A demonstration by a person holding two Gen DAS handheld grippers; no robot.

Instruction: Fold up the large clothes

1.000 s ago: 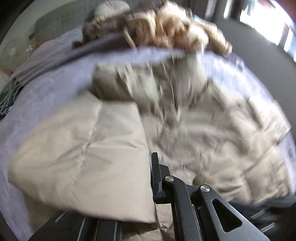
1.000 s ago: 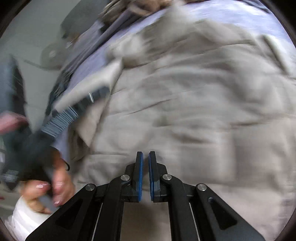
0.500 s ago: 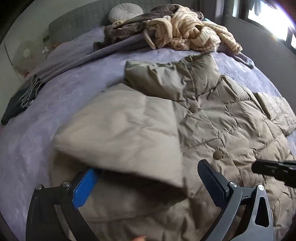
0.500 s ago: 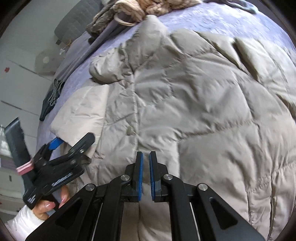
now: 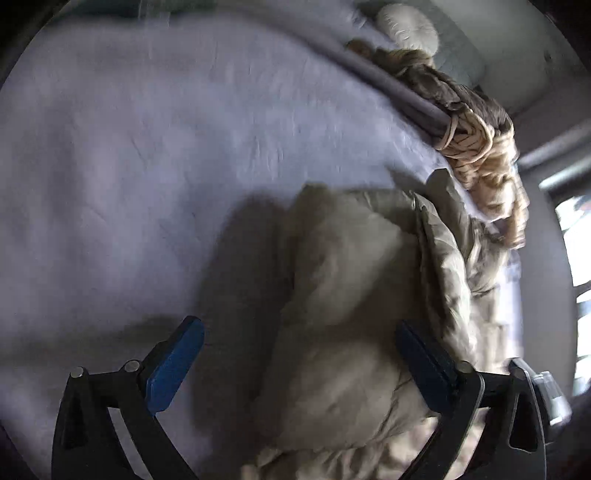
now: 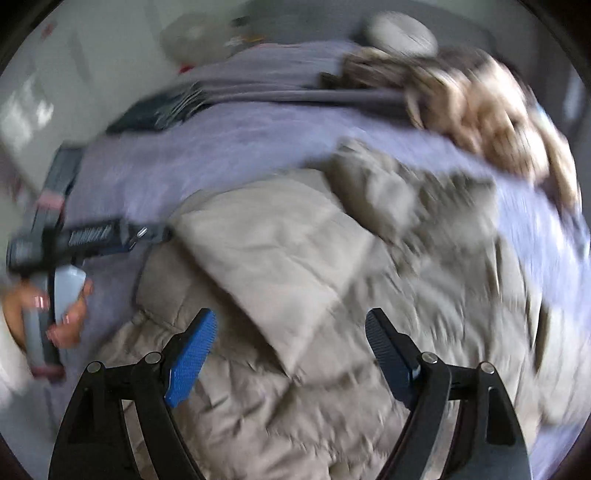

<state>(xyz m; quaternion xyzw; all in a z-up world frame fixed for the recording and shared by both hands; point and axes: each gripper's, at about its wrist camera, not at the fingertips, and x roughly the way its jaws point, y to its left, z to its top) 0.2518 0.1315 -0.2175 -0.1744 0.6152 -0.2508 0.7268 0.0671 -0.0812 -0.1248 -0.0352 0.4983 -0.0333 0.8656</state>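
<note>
Beige quilted puffer jacket is laid flat on the lavender bed sheet, front side up, with one sleeve folded inward across the chest panel. The folded sleeve is judged to have been placed there as the first narrowing step of the fold, so that the garment forms a more compact rectangle.

The left gripper is positioned above the jacket's edge where it meets the bare sheet. Its jaws have just been closing slightly from their widest and stand spread apart; fabric is seen beyond and below them, but no pad is pressed on it. The right gripper is held over the middle of the jacket, near the lower edge of the folded sleeve. Its jaws have just been opening and stand spread wide, with nothing pinched between them.

In the right wrist view, the person's hand is seen gripping the handle of the left tool beside the jacket's edge. A cream chunky-knit blanket and a round white cushion are left at the head of the bed, well apart from the work area.

Both views are blurred. The opposite sleeve is judged to be the next part requiring folding.
</note>
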